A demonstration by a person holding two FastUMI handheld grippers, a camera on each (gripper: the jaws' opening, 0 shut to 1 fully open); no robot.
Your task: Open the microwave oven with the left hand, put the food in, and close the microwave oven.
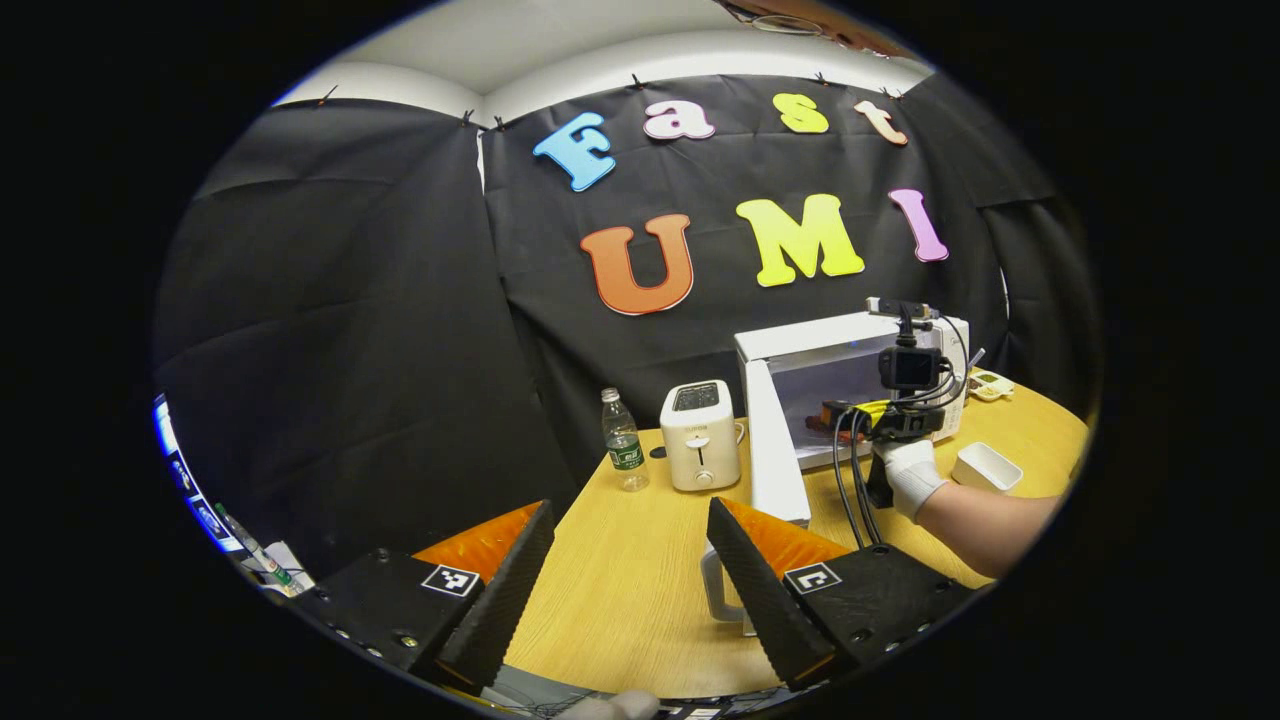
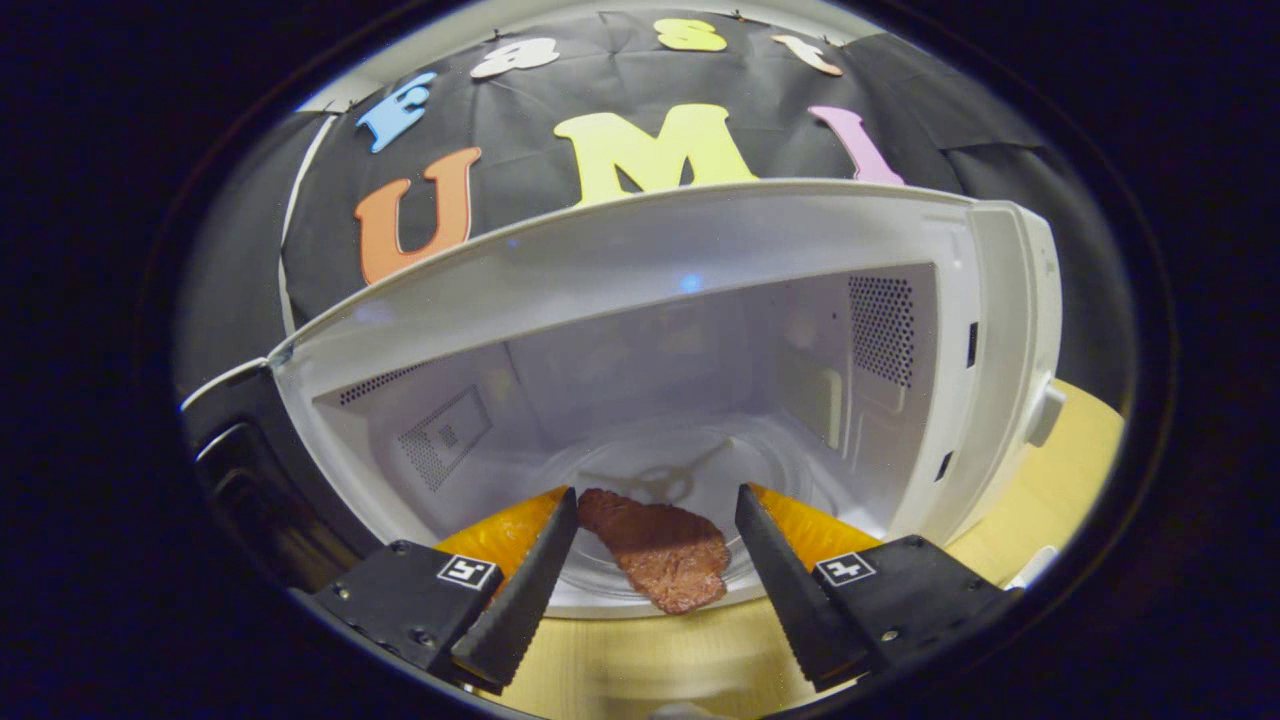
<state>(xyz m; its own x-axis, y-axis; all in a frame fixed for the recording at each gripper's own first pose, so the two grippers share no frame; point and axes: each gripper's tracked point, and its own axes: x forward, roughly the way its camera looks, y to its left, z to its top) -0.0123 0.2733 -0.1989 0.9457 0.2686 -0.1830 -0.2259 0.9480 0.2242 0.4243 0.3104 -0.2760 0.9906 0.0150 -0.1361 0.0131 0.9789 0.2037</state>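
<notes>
The white microwave (image 1: 850,345) stands at the back right of the wooden table with its door (image 1: 775,440) swung open toward me. My left gripper (image 1: 630,505) hovers open above the table, well in front of the microwave and holding nothing. A gloved hand (image 1: 912,475) holds my right gripper (image 1: 828,418) at the oven's mouth. In the right gripper view, a flat brown piece of meat (image 2: 660,550) lies on the front of the glass turntable (image 2: 760,450) inside the microwave (image 2: 1000,330). My right gripper (image 2: 657,492) is open, one finger on each side of the meat.
A white toaster (image 1: 700,435) and a clear water bottle (image 1: 624,440) stand left of the microwave. A small white dish (image 1: 987,466) sits to its right. A white object (image 1: 722,592) stands on the table (image 1: 630,590) by my left gripper's right finger. The door (image 2: 240,450) hangs at the left.
</notes>
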